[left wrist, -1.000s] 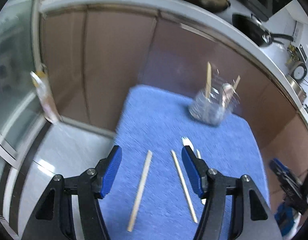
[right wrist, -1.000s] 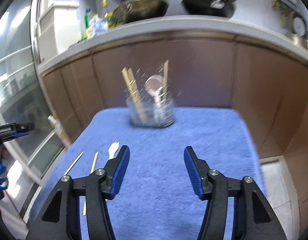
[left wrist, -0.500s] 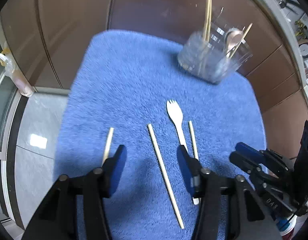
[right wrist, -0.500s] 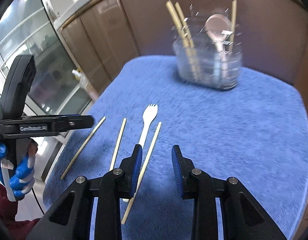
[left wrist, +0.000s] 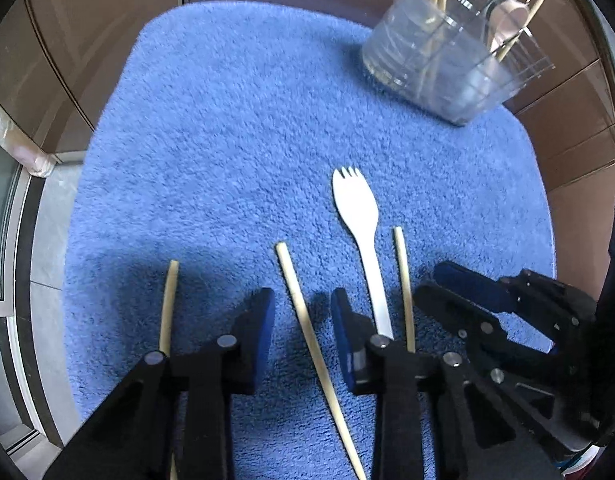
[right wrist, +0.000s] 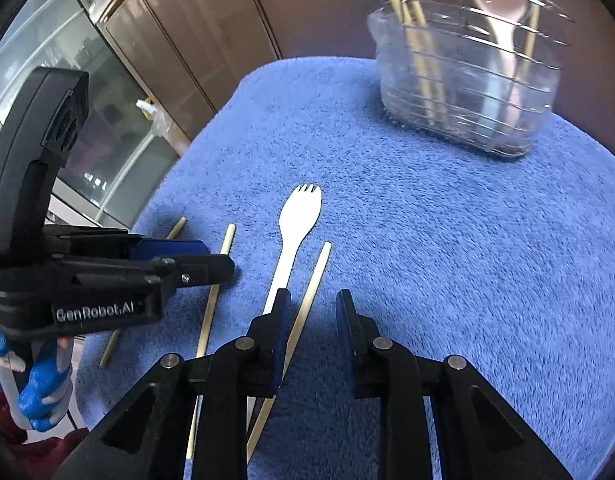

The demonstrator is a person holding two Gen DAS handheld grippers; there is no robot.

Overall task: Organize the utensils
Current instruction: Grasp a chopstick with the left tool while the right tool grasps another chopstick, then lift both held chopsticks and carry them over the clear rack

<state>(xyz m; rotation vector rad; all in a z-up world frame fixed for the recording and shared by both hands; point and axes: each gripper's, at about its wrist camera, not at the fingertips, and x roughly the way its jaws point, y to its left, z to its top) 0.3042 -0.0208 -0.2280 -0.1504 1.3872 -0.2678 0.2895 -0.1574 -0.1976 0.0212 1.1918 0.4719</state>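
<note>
We are working partway through the tidying. The clear holder [left wrist: 439, 68] at the far right of the blue mat [left wrist: 227, 128] is already keeping several chopsticks and a pink spoon [right wrist: 501, 8] upright. Three chopsticks and a white fork [left wrist: 359, 224] are lying loose at the near edge.

Our left gripper [left wrist: 303, 312] is narrowing its jaws around the middle chopstick [left wrist: 303, 316], pads not yet pressing it.

Our right gripper [right wrist: 311, 312] is closing too, with the right chopstick [right wrist: 307, 304] beside its left pad; it is not yet gripping anything.

All four loose pieces are waiting to go in.
</note>
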